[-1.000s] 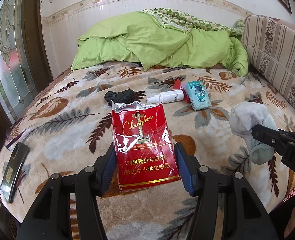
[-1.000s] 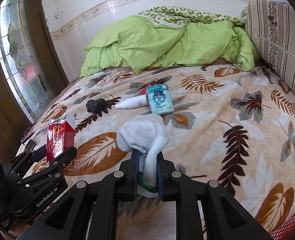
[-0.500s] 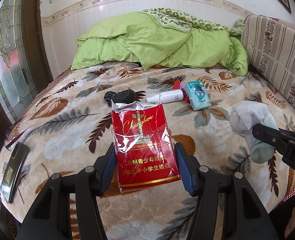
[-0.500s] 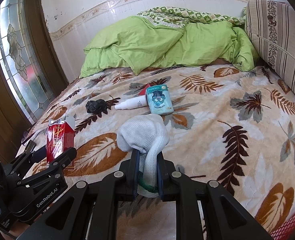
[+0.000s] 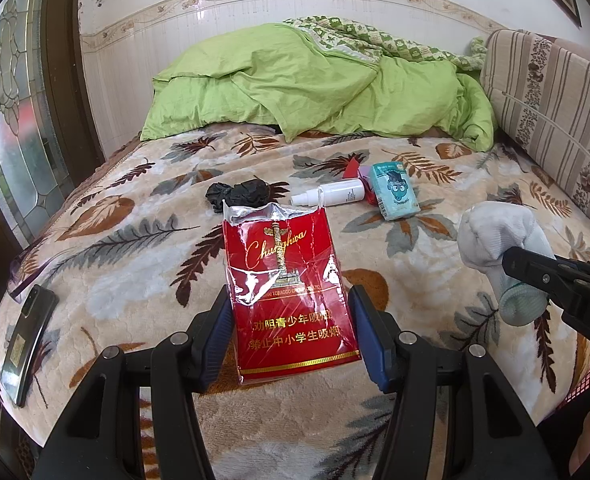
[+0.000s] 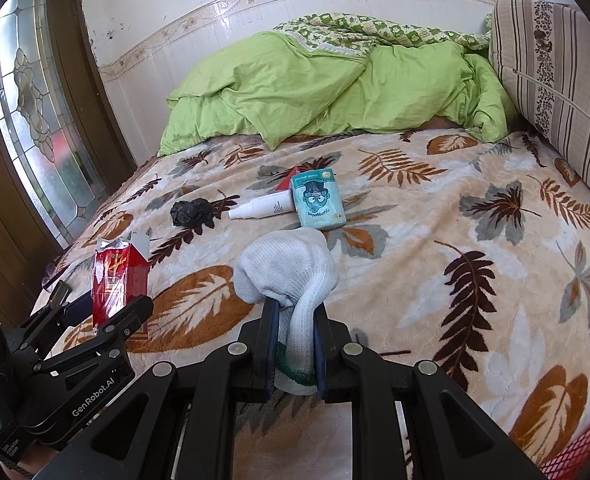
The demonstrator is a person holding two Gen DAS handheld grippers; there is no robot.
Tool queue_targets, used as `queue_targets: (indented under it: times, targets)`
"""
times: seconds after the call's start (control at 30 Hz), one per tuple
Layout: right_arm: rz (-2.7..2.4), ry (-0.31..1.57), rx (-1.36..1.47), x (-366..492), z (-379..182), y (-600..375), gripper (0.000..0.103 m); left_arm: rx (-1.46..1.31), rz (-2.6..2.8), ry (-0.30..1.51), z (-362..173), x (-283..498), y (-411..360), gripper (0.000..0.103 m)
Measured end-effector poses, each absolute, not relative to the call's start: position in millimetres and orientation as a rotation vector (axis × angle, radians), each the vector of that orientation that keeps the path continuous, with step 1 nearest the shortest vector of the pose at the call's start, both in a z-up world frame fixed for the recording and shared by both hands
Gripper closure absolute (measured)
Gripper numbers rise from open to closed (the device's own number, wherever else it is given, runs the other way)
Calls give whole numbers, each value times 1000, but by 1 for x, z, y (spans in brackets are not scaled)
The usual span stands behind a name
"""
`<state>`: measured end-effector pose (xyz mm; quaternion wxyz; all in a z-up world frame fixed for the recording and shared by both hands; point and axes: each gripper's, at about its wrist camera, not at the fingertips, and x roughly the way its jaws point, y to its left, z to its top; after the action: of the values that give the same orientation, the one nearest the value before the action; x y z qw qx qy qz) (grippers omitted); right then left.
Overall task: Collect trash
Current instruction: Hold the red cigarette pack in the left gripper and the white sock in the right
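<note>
A torn-open red cigarette pack [image 5: 283, 264] stands upright between the blue pads of my left gripper [image 5: 290, 298], which is shut on its sides above the leaf-patterned blanket [image 5: 135, 264]. The right wrist view shows the same pack [image 6: 115, 276] at the lower left. My right gripper [image 6: 295, 312] is shut on a white sock [image 6: 287, 268] with a green-trimmed cuff hanging below the pads. From the left wrist view the sock [image 5: 491, 236] hangs at the right. Farther up the bed lie a crumpled black bag [image 5: 239, 194], a white spray bottle [image 5: 335, 194] and a teal carton [image 5: 395, 190].
A dark phone [image 5: 27, 336] lies near the bed's left edge. A green duvet [image 5: 315, 92] is heaped at the head of the bed. A striped cushion [image 5: 555, 112] lines the right side. A red mesh basket [image 6: 575, 452] shows at the bottom right. A glazed door [image 6: 35, 120] stands left.
</note>
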<state>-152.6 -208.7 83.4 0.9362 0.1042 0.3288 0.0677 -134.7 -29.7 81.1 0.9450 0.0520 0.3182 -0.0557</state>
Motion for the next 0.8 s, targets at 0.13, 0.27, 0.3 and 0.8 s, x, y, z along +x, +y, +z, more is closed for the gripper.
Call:
queue_targets:
  times: [0.13, 0.27, 0.3, 0.8]
  targets:
    - [138, 671, 213, -153, 84, -209, 88, 107, -113, 648, 81, -135, -30, 47]
    - [137, 672, 213, -153, 83, -209, 88, 107, -114, 650, 81, -134, -30, 47]
    - [138, 671, 213, -153, 83, -209, 88, 107, -115, 650, 81, -134, -30, 47]
    - [134, 674, 218, -153, 83, -213, 88, 110, -117, 652, 81, -134, -30, 47]
